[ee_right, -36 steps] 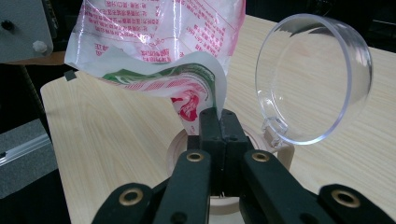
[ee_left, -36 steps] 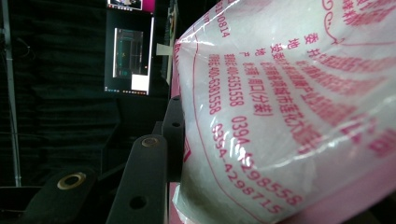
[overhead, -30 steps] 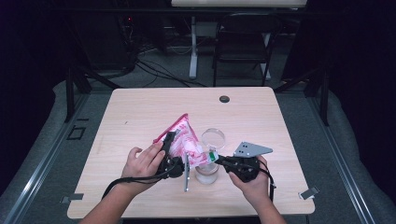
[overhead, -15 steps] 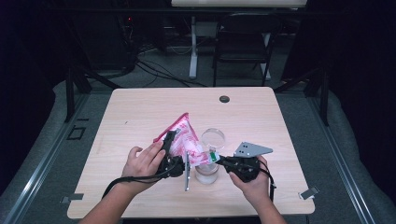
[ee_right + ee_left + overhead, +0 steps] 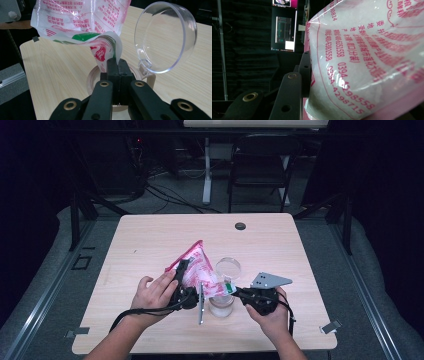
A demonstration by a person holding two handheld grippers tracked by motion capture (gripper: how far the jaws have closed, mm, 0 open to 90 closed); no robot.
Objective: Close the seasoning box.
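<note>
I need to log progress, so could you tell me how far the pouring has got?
Done: the jar stands with its clear lid flipped open. In hand: the left gripper holds the pink bag, while the right gripper pinches its corner above the jar. Left: no grains visibly falling yet.

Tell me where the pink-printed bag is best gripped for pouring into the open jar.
Judging by its pose: the bag at two places. The left gripper clamps its full body from the side; the right gripper pinches the flat lower corner above the jar, steering the mouth.
</note>
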